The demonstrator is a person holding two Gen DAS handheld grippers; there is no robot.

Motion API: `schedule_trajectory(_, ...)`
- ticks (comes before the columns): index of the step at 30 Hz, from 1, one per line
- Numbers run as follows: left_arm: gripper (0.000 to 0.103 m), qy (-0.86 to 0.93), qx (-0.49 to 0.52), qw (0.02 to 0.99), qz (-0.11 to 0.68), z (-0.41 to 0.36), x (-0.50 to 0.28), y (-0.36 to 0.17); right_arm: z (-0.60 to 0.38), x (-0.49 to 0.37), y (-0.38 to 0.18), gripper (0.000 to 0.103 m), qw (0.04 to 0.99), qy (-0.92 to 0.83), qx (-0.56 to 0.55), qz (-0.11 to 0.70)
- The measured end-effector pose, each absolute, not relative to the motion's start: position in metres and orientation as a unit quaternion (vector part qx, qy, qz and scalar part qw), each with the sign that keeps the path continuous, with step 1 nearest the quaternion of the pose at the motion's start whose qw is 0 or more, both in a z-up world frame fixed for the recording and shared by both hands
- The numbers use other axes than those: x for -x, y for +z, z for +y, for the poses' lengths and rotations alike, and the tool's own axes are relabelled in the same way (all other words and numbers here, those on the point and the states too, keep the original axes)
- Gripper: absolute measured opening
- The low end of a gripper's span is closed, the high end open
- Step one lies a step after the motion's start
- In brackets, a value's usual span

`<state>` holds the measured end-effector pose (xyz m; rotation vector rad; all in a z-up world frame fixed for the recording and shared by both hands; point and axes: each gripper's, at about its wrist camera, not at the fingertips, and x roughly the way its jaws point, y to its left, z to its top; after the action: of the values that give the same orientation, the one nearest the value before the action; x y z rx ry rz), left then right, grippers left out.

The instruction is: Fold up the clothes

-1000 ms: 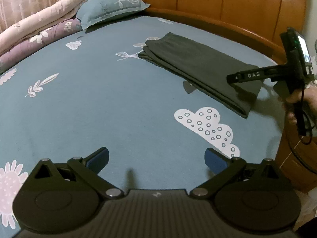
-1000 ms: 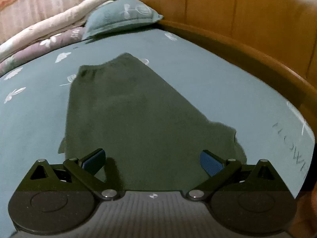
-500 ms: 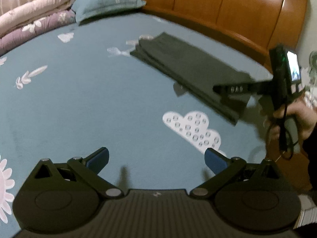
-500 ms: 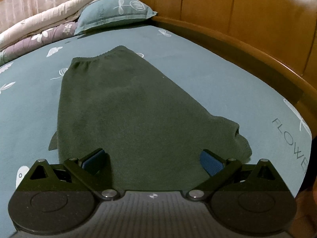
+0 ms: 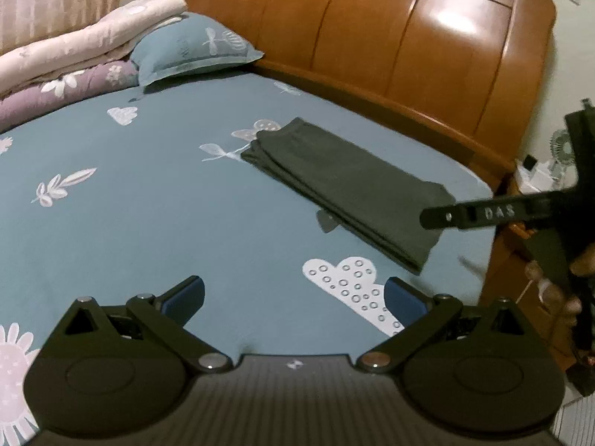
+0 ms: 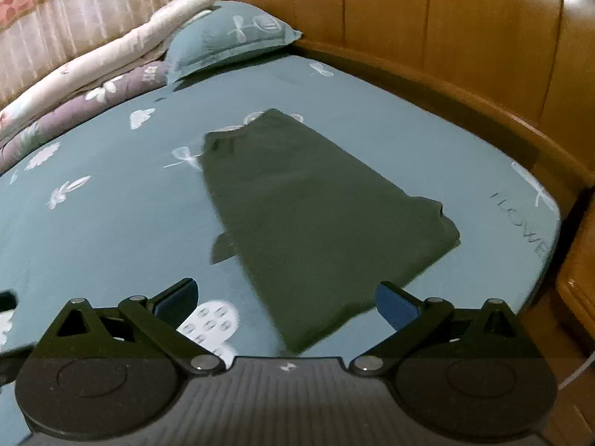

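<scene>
On the bed (image 5: 156,223), the dark garment (image 6: 316,215) lay folded flat in layers; soft, limp, best pinched at a corner; left gripper (image 5: 293,297) and right gripper (image 6: 284,297) jaws open, empty.

Bare bed (image 5: 156,223) lies open from 9 to 12 o'clock of the garment (image 6: 308,215); the headboard (image 5: 409,37) walls off 1 to 3 o'clock, and pillow (image 5: 193,52) and quilts (image 5: 63,70) block 11 o'clock
</scene>
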<state>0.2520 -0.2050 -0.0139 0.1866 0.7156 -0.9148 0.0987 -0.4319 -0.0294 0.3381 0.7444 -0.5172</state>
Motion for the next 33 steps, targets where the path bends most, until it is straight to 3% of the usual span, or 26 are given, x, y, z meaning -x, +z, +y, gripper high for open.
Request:
schedule_trajectory(16, 0.102, -0.476, -0.087, 0.811, 0.328, -0.202, -0.236, 0.012, -0.366, -0.040, 0.008, 0.103, 0.876, -0.314, -0.151, 0.334)
schedule_trajectory(33, 0.102, -0.422, -0.103, 0.819, 0.374, -0.188, -0.237, 0.007, -0.345, -0.045, 0.010, 0.103, 0.869, -0.322, -0.137, 0.350)
